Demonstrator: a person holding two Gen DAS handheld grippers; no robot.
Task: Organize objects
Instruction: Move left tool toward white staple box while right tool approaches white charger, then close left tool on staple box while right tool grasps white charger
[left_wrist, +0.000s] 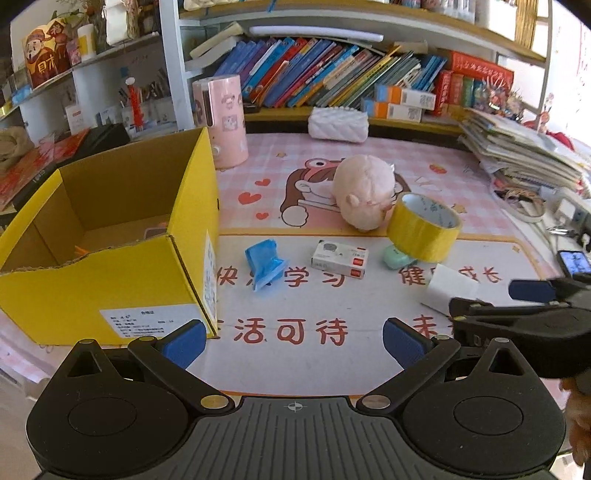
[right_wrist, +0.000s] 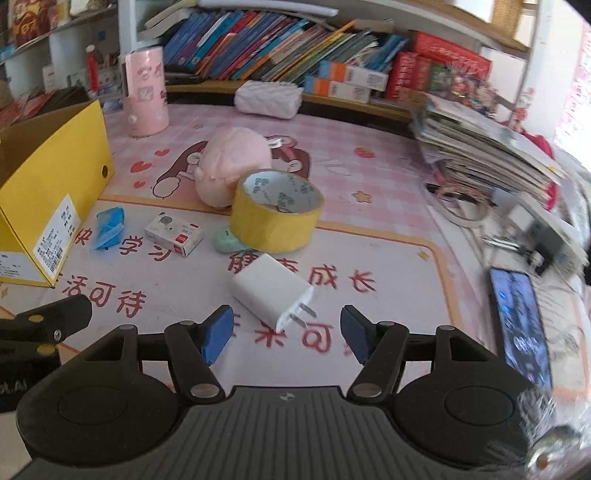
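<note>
An open yellow cardboard box (left_wrist: 110, 280) (right_wrist: 44, 192) stands at the left of the pink desk mat. On the mat lie a blue folded packet (left_wrist: 266, 264) (right_wrist: 108, 225), a small white carton (left_wrist: 340, 258) (right_wrist: 173, 234), a mint eraser (left_wrist: 397, 256) (right_wrist: 225, 242), a yellow tape roll (left_wrist: 424, 229) (right_wrist: 275, 214), a pink plush pig (left_wrist: 364, 190) (right_wrist: 229, 162) and a white plug charger (right_wrist: 273, 291) (left_wrist: 448, 290). My left gripper (left_wrist: 295, 341) is open and empty beside the box. My right gripper (right_wrist: 288, 334) is open, just short of the charger's prongs.
A pink cylinder (left_wrist: 223, 122) and a white quilted pouch (left_wrist: 338, 123) stand at the back below the shelf of books (left_wrist: 325, 74). A paper stack (right_wrist: 487, 147), cables and a phone (right_wrist: 524, 325) sit at the right.
</note>
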